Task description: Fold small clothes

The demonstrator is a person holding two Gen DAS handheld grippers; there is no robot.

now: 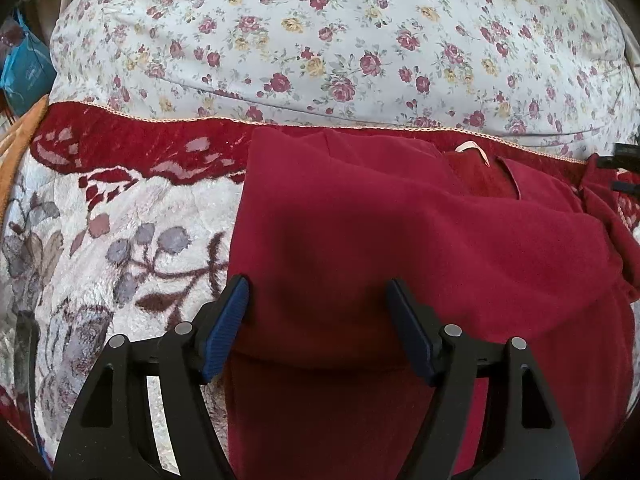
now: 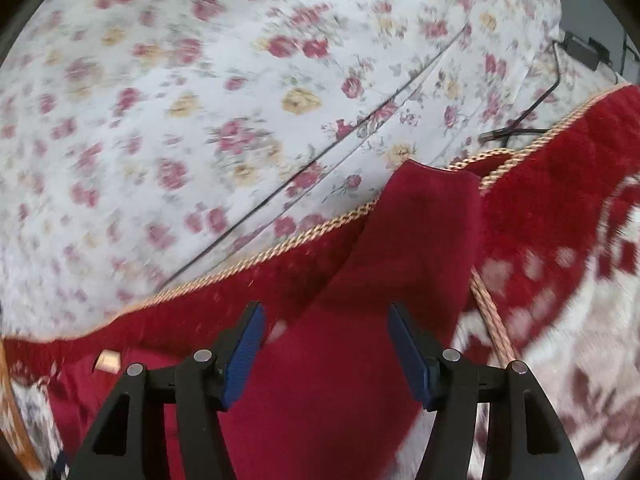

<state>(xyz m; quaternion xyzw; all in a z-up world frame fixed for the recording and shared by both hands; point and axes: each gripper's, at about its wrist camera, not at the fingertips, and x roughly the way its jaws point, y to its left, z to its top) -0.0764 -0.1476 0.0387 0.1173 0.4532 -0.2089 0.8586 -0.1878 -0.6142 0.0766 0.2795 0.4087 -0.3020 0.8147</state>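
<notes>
The red garment (image 1: 400,240) is seen lying on a plush blanket (image 1: 120,216) with a dark red border and a pale flowered middle. Its far edge lies close to the blanket's corded hem (image 1: 360,125), beyond which a rose-printed sheet (image 1: 320,40) is spread. A layer of the garment is folded over itself, and a small pale loop (image 1: 474,149) is seen near its far edge, just short of the hem.

The left gripper (image 1: 318,304) is held over the near part of the garment with its jaws spread; the blue pads (image 1: 226,332) are apart from each other and nothing is pinched between them.

In the right wrist view, which is blurred, a narrow part of the garment (image 2: 400,248) is seen reaching across the hem onto the sheet. The right gripper (image 2: 326,332) is held above it, jaws spread, with the cloth below them and not clamped. A black cable (image 2: 532,108) lies on the sheet beyond the hem.
</notes>
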